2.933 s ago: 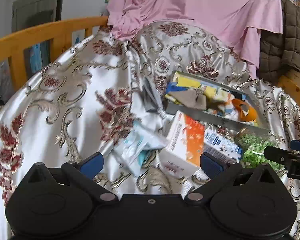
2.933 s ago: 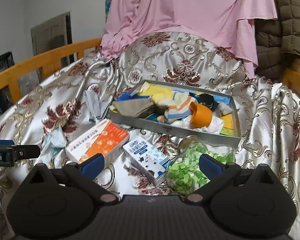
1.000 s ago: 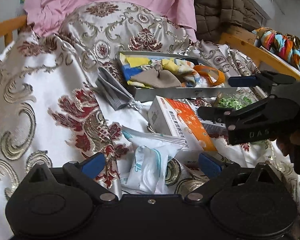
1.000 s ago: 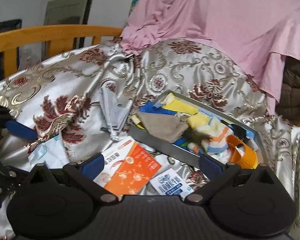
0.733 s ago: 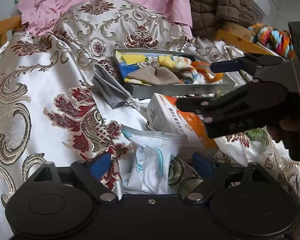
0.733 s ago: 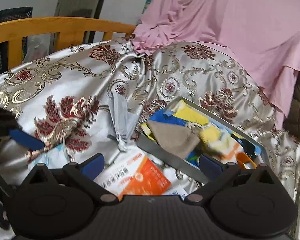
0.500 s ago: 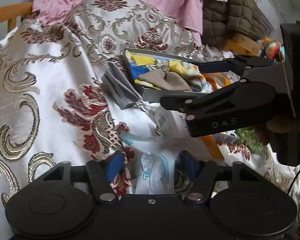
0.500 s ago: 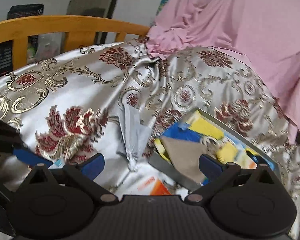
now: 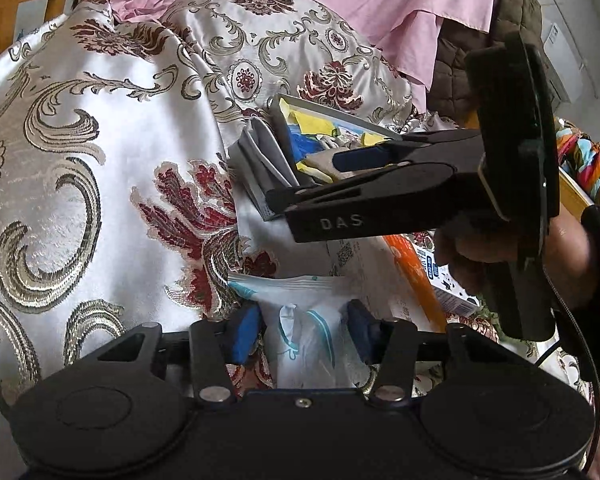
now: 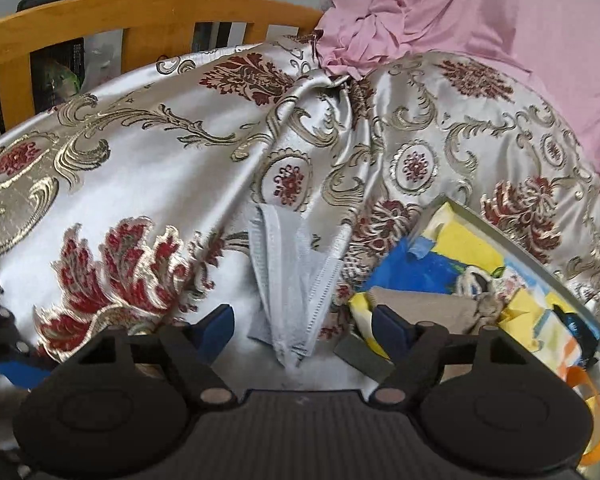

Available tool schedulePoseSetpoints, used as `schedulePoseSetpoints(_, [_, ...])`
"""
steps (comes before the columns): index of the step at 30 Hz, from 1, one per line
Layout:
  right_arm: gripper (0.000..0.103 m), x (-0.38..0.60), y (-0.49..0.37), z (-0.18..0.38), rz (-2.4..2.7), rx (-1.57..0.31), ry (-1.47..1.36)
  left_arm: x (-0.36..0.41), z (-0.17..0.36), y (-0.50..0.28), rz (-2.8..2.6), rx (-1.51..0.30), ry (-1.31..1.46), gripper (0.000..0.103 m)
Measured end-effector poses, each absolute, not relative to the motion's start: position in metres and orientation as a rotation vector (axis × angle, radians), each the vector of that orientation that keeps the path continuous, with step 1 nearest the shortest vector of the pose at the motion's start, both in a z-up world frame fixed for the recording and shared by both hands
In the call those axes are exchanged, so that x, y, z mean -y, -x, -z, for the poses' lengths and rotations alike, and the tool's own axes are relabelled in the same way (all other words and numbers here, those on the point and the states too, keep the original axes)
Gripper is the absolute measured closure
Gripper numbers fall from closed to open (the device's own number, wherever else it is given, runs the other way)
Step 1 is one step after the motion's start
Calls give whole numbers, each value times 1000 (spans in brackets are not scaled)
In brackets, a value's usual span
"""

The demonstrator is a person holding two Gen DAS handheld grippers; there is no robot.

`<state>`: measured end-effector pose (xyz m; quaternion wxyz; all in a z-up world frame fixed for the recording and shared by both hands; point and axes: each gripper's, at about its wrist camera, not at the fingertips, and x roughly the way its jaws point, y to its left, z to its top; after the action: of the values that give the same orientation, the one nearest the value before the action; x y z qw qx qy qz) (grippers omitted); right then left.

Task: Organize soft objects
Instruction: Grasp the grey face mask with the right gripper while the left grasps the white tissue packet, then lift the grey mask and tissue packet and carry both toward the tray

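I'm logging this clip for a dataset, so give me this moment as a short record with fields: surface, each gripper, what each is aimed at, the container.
surface: silver satin bedspread with red and gold floral pattern
left gripper: pads on both sides of a clear plastic-wrapped white and teal packet, closed on it
right gripper: open, pads apart
right gripper target: folded grey face mask lying between its pads, not gripped
container: shallow grey tray holding yellow, blue and beige cloths, right of the mask

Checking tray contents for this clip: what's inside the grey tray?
The grey tray holds soft pieces: yellow cloth, blue cloth, tan cloth. Its near end is hidden behind the right tool.
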<state>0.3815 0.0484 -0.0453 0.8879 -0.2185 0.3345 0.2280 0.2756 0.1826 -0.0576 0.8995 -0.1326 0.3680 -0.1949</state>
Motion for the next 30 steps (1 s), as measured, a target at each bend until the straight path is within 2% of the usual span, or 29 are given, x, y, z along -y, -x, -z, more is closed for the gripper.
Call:
schedulePoseSetpoints(4, [38,-58,-382,50,-484,-706,482,-186,58,-277,409,-755,298,54])
schedulePoseSetpoints(9, [40,-65,-393,56,-470,-790,438,-186,58,-277,410,-755,301,54])
schedulePoseSetpoints(11, [46,-67,-399,59,-455,-819,422,-186,58,-277,411,-756,298,54])
schedulePoseSetpoints(13, [57,-67,-404,62,-430,-831,398,-185,57,-278,415,-757,294,54])
schedulePoseSetpoints(17, [67,-61,-409,62,-393,-850,326,-187,57,-281,418,-756,311,54])
schedulePoseSetpoints(19, [78,-59,-409,61,-371,-855,323,-188,57,-282,420,-753,325,55])
schedulePoseSetpoints(22, [83,-54,-406,57,-347,-854,308,-191,58,-285,418,-755,362,55])
schedulePoseSetpoints(30, [85,-36,-383,27,-341,-789,311,-203,57,-282,416,-721,490,56])
